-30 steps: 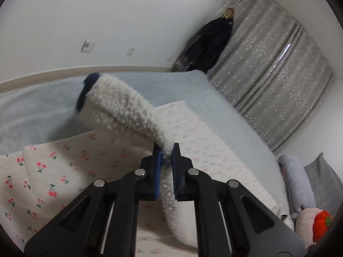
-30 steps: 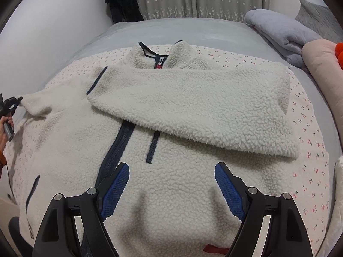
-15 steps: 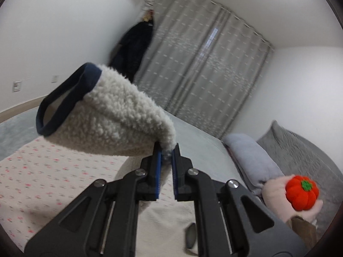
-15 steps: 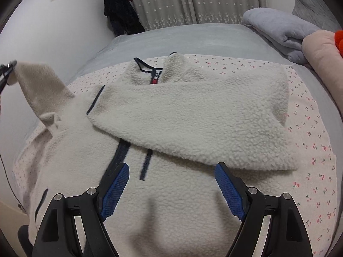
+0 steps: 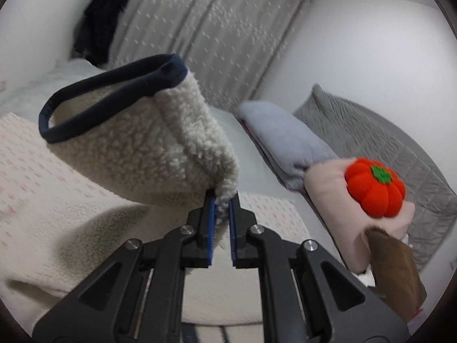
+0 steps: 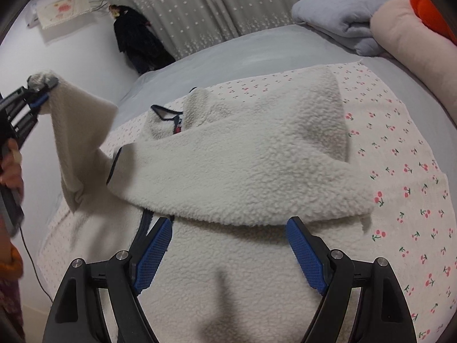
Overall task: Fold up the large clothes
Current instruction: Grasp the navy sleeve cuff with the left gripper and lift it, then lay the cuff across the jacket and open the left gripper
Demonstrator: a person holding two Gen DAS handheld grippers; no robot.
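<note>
At the far left of the right wrist view, a person's hand (image 6: 11,168) holds the left gripper (image 6: 42,87) raised above the bed edge. Its jaws are pressed together on the end of the left sleeve (image 6: 75,131) of the cream fleece jacket (image 6: 242,271). In the left wrist view the same grip shows close: the left gripper (image 5: 221,200) pinches a small bit of fleece just behind the navy cuff (image 5: 114,97), so the cuff hangs open and free. I judge the pinch is near the cuff because then the whole sleeve follows when it is lifted, w/o dragging the jacket body.

The sleeve hangs down from the grip to the shoulder, which rests on the jacket. Prob. it is held high to clear the body before laying it across.

In the middle, the jacket lies front up on a cherry-print sheet (image 6: 400,148) over the grey bed (image 6: 257,48), collar (image 6: 171,114) toward the curtain. The other sleeve (image 6: 242,171) is already folded across the chest, so this one seems the second sleeve fold.

Lower down, the right gripper (image 6: 228,245) hovers over the jacket's lower part, fingers wide apart and nothing between them, approx. ready to press or hold the body.

To the right, a folded grey blanket (image 6: 337,20) and a pink cushion (image 6: 405,37) sit well apart from the jacket, at the head of the bed.
</note>
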